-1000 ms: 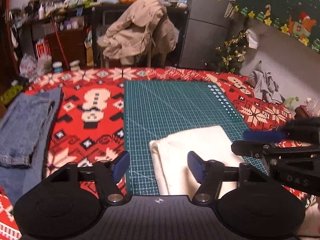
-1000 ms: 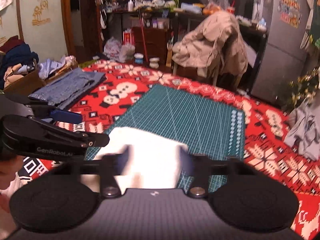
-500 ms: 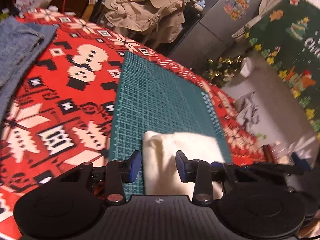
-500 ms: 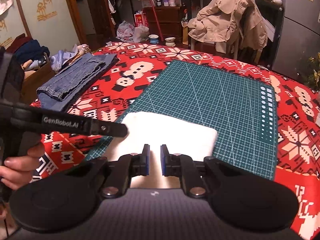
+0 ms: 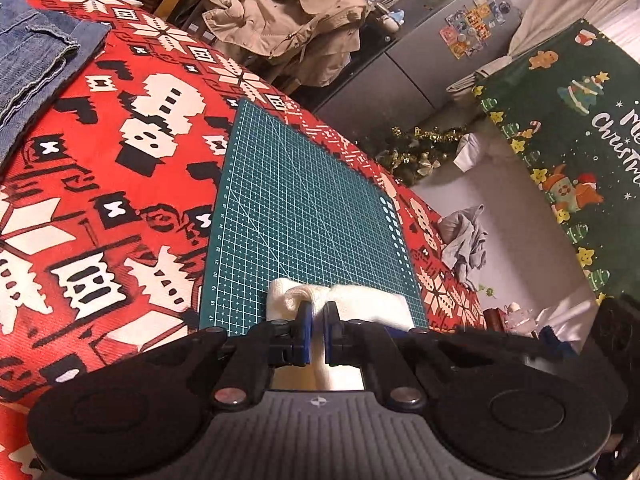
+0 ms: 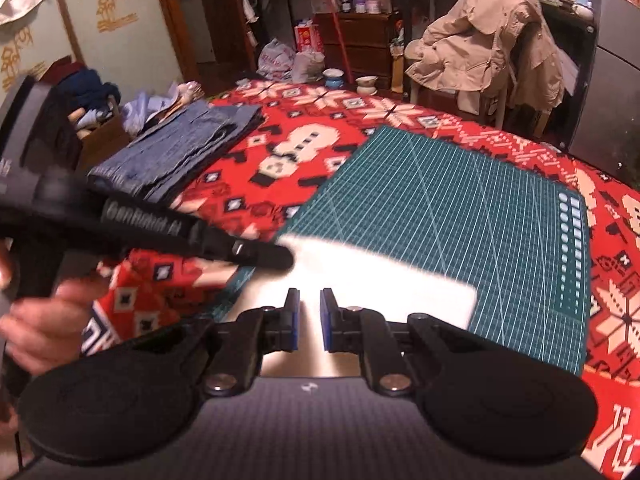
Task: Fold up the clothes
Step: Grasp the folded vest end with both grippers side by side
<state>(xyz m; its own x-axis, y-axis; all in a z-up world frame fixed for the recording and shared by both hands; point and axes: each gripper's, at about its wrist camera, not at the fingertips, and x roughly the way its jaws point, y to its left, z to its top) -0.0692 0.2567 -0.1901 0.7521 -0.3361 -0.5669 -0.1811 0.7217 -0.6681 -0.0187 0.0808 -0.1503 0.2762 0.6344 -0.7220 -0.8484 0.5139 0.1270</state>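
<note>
The left gripper (image 5: 316,322) has just closed and pinches a bunched fold of the white cloth (image 5: 360,304) at the mat's (image 5: 308,208) near edge. The right gripper (image 6: 308,318), jaws nearly together, sits over the same cloth; whether it grips is unclear. Jeans (image 6: 180,156) lie left of the mat; a jacket (image 6: 488,40) hangs beyond it.

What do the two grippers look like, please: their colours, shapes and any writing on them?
Both are black plastic. The left gripper and the right gripper each have two round black discs at the base, a ribbed grey panel between them, silver screws, and thin fingers with blue pads. Seen from the right wrist camera, the left gripper bears white lettering, too blurred to read fully. No cables or sleeves show clearly.
</note>
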